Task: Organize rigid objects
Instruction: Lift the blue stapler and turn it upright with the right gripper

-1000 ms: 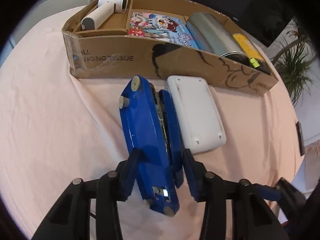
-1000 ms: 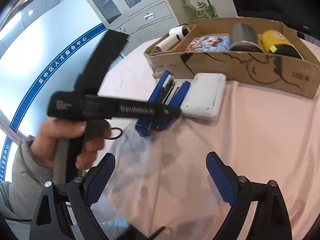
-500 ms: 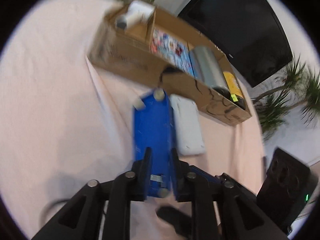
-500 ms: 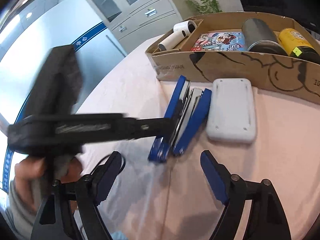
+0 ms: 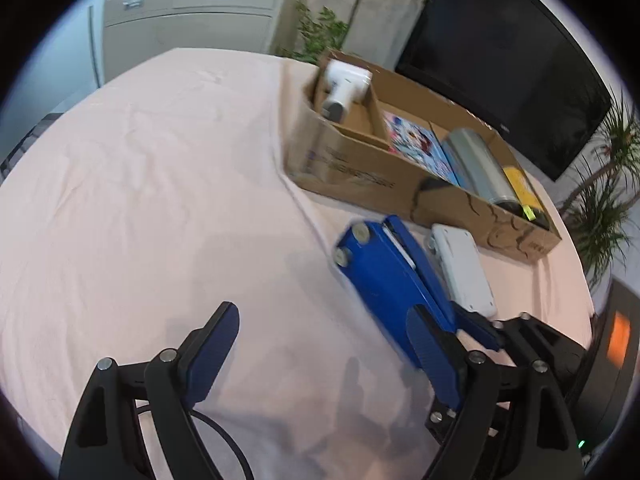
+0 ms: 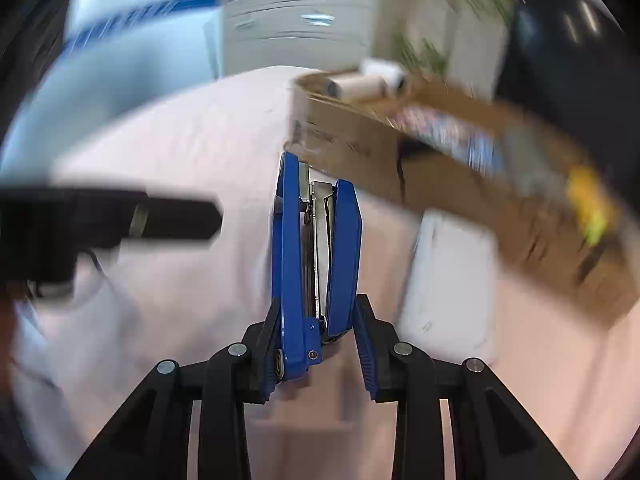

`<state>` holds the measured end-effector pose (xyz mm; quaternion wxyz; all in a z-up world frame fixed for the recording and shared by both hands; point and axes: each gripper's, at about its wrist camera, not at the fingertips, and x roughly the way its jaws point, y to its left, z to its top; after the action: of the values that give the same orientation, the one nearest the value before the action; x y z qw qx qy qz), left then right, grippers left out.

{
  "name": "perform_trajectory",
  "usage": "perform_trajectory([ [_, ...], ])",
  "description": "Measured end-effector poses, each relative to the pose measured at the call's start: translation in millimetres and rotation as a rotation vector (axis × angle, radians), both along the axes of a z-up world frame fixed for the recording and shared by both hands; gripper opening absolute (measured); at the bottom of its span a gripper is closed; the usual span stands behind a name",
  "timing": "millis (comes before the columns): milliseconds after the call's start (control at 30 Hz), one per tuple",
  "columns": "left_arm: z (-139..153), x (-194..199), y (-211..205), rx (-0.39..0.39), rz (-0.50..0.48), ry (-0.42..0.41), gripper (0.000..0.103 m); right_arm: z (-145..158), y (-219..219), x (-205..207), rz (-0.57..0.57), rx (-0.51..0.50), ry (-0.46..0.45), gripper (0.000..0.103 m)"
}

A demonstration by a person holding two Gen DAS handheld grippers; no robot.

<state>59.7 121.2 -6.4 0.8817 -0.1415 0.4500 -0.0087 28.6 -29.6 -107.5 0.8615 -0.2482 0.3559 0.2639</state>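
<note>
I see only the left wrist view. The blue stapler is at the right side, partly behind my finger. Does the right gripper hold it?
Observer: Yes. In the right wrist view the right gripper has just been closing, and its fingers press on the hinge end of the blue stapler.
Operator: Is my left gripper touching the stapler?
Observer: No. The left gripper has just been opening with nothing between its fingers. Seen from the right wrist, it is off to the stapler's left, with bare cloth between them.
</note>
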Motion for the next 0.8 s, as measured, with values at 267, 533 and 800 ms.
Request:
perform_trajectory([
  [267, -14, -13, 45, -0.107, 0.1, 0.046, 0.086, -24, 36, -81, 0.359, -0.388, -0.427, 0.049],
  [533, -32, -20, 37, -0.168, 0.069, 0.092, 0.086, 33, 4, -30, 0.291, 0.16, 0.043, 0.066],
  [800, -44, -25, 35, -0.276, 0.05, 0.106, 0.084, 19, 23, 9, 0.229, 0.197, 0.237, 0.022],
])
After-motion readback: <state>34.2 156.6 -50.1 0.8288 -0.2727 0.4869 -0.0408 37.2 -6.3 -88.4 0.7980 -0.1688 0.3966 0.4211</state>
